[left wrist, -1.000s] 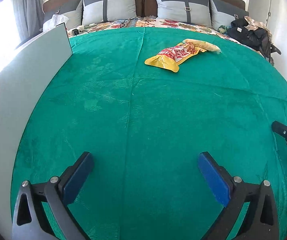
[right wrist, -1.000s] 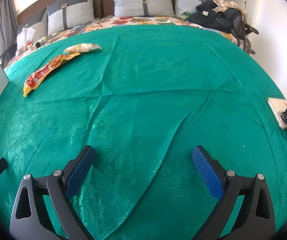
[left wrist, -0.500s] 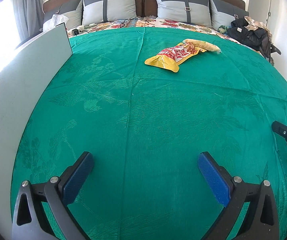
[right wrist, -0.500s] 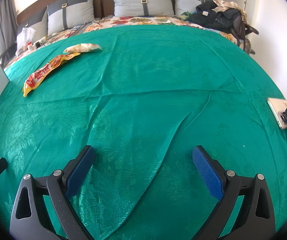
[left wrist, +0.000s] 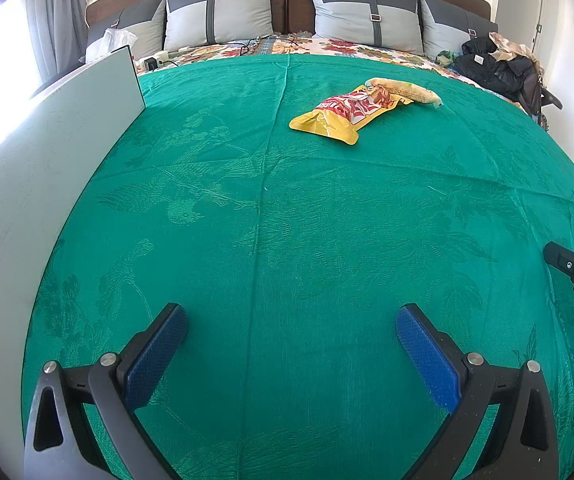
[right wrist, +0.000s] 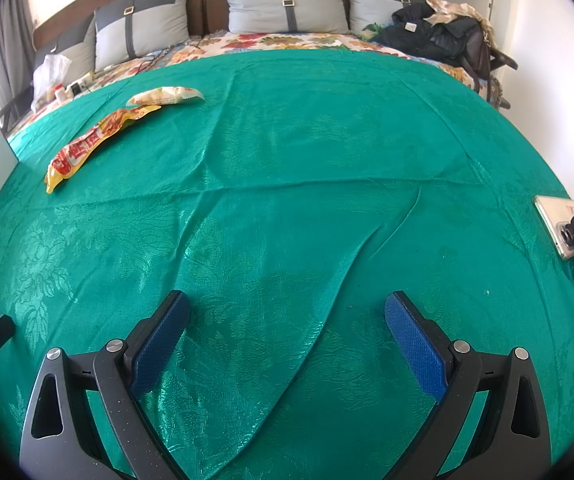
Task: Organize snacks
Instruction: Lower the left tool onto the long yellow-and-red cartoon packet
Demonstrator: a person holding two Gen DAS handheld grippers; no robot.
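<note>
While both tools are held low over the near part of the bed, nothing is gripped by either. The left gripper (left wrist: 291, 336) is seen with its 2 blue-padded fingers (left wrist: 155, 356) spread wide apart above the green bedspread (left wrist: 287, 240), and the right gripper (right wrist: 285, 328) is likewise held with its fingers (right wrist: 415, 344) wide apart over a long crease in the same cloth.

2 snacks are found toward the head end of the bed, well apart from both grippers. A yellow and red snack packet (left wrist: 345, 114) is laid flat on the bedspread, and a pale wrapped snack (left wrist: 405, 90) is placed just behind it, at its far end; whether the 2 touch cannot be told for certain. From the right wrist view, the same packet (right wrist: 95, 142) and pale snack (right wrist: 165, 96) are seen near the bed's far left corner.

Along the left edge of the bed a pale grey board (left wrist: 47, 152) is stood upright. At the right edge a phone (right wrist: 559, 224) is laid on the bedspread. Grey pillows (left wrist: 367, 16) are lined against the headboard, and dark clothing (right wrist: 435, 36) is piled at the far right corner.
</note>
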